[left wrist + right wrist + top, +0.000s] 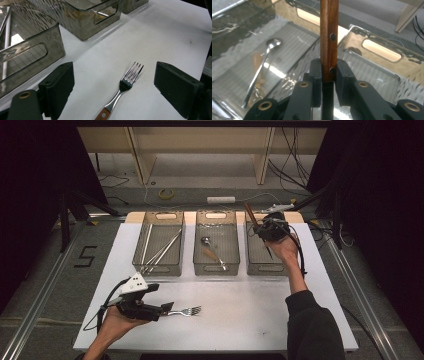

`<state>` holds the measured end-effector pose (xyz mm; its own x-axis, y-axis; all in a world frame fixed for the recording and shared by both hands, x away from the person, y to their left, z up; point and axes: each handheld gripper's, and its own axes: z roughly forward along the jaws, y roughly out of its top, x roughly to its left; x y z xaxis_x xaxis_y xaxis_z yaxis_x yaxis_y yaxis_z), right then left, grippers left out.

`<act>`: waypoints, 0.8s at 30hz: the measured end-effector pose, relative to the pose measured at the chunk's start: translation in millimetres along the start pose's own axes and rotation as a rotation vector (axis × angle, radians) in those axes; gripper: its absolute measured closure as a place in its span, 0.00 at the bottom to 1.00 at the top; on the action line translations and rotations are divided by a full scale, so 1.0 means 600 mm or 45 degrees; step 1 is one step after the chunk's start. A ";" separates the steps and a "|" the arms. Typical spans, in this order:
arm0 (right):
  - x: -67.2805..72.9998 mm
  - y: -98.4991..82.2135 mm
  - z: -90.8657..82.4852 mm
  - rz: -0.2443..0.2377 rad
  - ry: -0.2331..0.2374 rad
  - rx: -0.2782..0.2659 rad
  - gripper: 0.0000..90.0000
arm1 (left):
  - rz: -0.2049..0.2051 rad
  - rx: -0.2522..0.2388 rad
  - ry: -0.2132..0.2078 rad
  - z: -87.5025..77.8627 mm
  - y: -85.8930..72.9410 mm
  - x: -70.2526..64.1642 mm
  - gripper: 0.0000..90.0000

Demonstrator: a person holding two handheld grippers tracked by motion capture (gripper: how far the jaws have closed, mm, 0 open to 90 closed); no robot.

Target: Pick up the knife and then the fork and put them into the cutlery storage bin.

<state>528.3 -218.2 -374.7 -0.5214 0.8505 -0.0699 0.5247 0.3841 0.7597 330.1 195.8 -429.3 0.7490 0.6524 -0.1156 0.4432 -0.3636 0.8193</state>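
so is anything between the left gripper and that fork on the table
Nothing visible. The fork lies on bare table between the open jaws of the left gripper, untouched; the bins sit farther back.

Grey floor (45,270), wooden bench legs (140,160) behind, dark curtains (30,180) both sides.

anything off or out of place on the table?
One thing: a fork lies loose on the white tabletop, while the other cutlery sits in the three bins. The open left gripper straddles it. No spills or damage visible.
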 end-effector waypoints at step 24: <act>-0.014 -0.036 0.039 0.187 -0.077 0.112 0.86 | 0.021 0.035 0.032 0.001 -0.003 0.001 0.18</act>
<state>537.0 -225.2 -405.5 -0.3947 0.9188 -0.0035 0.6503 0.2820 0.7054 330.3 196.5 -431.2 0.7440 0.6624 -0.0882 0.4447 -0.3923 0.8052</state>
